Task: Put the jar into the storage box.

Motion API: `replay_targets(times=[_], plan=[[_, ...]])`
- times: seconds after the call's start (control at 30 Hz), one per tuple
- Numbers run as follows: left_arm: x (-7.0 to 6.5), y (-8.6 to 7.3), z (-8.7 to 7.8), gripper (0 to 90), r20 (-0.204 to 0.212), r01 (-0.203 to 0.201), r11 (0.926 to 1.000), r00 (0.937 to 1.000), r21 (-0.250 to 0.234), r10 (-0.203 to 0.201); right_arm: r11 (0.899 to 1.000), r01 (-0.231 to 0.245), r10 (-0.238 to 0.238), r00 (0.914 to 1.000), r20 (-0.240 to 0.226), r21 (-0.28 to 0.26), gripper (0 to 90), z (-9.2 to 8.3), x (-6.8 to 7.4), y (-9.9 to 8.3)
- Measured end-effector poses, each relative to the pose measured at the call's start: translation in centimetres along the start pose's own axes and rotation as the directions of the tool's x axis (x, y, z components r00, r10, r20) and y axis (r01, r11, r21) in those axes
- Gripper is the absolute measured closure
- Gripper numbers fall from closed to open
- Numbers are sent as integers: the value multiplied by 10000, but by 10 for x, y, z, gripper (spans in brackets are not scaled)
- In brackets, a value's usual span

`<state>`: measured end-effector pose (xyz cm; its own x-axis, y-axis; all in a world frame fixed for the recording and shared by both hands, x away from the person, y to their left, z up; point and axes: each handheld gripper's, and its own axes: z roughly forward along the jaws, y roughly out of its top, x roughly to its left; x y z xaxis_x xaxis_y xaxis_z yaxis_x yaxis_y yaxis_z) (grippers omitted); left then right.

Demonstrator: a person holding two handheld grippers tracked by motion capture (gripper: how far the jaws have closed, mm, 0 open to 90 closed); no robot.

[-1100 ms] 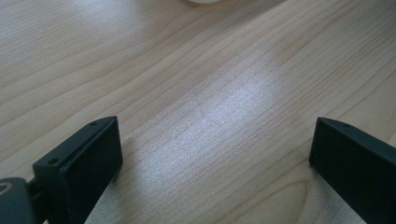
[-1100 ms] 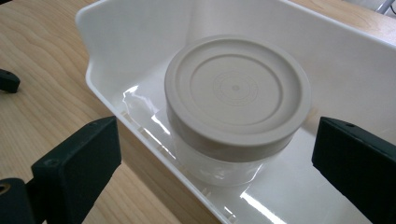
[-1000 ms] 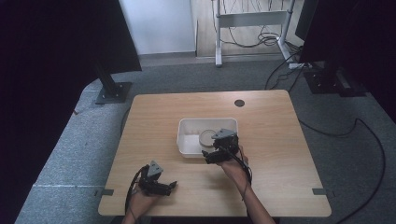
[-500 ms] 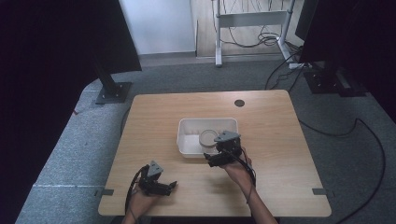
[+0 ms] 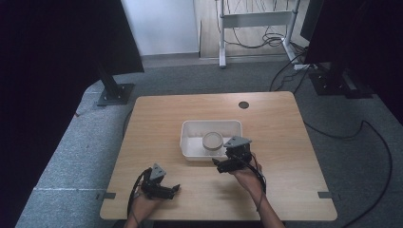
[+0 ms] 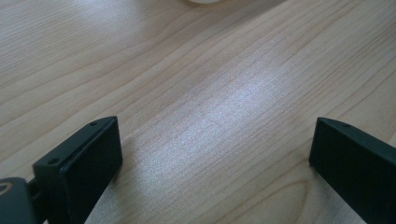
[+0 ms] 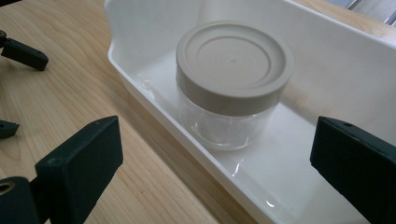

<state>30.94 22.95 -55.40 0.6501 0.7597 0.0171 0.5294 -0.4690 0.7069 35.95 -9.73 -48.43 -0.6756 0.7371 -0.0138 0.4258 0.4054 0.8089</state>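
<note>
A clear jar with a beige lid (image 5: 212, 141) (image 7: 232, 79) stands upright in a white tray (image 5: 190, 142) (image 7: 140, 88) at the middle of the wooden table (image 5: 285, 123). My right gripper (image 5: 219, 166) (image 7: 219, 140) is open just outside the tray's near wall. It faces the jar without touching it. My left gripper (image 5: 175, 189) (image 6: 215, 144) rests low near the table's front edge on the left. It is open over bare wood, with nothing between its jaws. The right gripper view shows the left gripper's fingertips (image 7: 23, 53) at the far left.
A round cable hole (image 5: 244, 104) sits near the table's far edge. Black stands (image 5: 114, 92) and cables (image 5: 366, 137) lie on the grey carpet around the table. The tray's edge (image 6: 203, 1) peeks in at the top of the left gripper view.
My right gripper has drawn back a little from the tray toward the near edge. The jar stays in the tray. The left gripper has hardly moved.
</note>
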Motion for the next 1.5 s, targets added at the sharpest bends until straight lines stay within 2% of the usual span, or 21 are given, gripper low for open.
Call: replay_targets(times=[0.6, 1.5], plan=[[0, 0, 0, 22, 7, 19, 10000, 10000, -1, -19, 10000, -26, 26, 9999, -133, -15, 28, -16, -5, -17], [0, 0, 0, 22, 4, 6, 10000, 10000, 11, -6, 9998, -173, 171, 9994, 291, 67, 28, -45, -17, -47]])
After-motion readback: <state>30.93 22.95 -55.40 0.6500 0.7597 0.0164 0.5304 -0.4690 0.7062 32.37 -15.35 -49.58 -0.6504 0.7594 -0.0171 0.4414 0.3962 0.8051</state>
